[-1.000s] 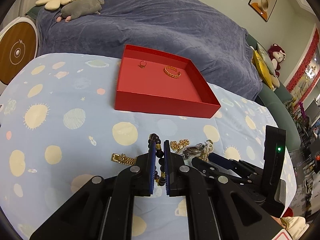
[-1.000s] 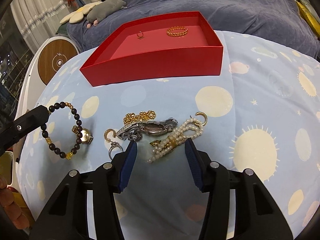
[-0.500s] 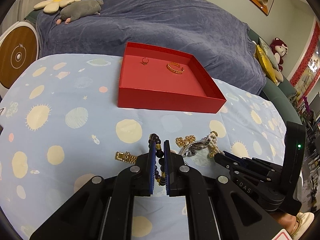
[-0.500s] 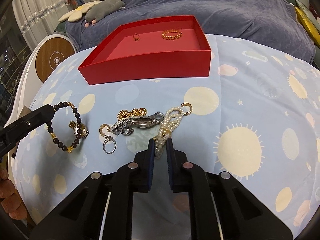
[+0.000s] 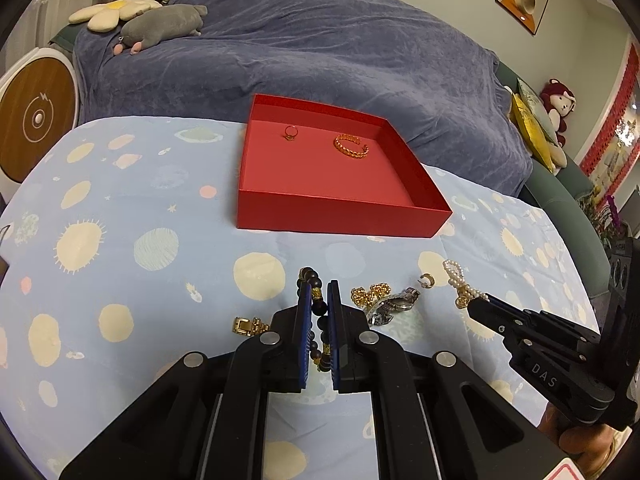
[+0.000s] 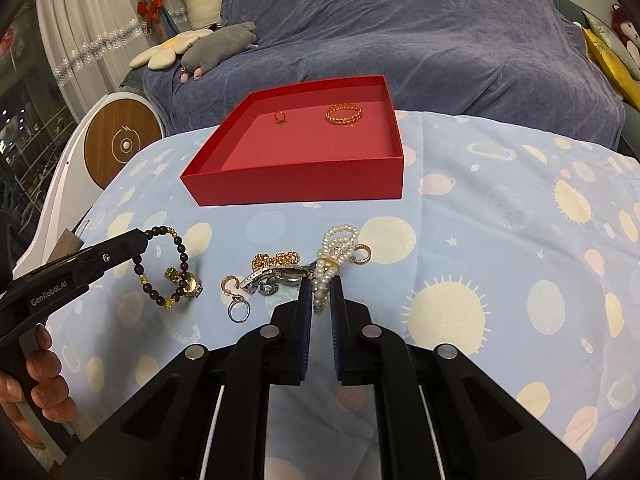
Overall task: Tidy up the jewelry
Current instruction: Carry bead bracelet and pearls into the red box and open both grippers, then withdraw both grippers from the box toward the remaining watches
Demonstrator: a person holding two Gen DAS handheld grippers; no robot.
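Note:
A red box (image 5: 340,208) (image 6: 304,184) on the patterned blue cloth holds a gold bangle (image 5: 351,146) (image 6: 343,114) and a small gold ring (image 5: 290,132) (image 6: 280,118). My left gripper (image 5: 319,286) (image 6: 140,240) is shut on a dark bead bracelet (image 5: 314,276) (image 6: 182,258), lifted off the cloth. My right gripper (image 6: 319,282) (image 5: 476,304) is shut on a pearl bracelet (image 6: 334,256) (image 5: 456,276). On the cloth lie a gold chain (image 6: 276,259), a silver watch (image 6: 276,278), a silver ring (image 6: 239,311), gold hoops (image 6: 229,283) and a gold watch (image 6: 188,282) (image 5: 246,326).
A sofa under a dark blue cover (image 5: 320,48) stands behind the table with plush toys (image 5: 160,24) on it. A round white and wood device (image 6: 120,140) stands at the left. The cloth's right half (image 6: 520,240) holds no jewelry.
My right gripper closed on the pearl bracelet and pulled it up and away from the pile. My left gripper rose slightly, still holding the bead bracelet.

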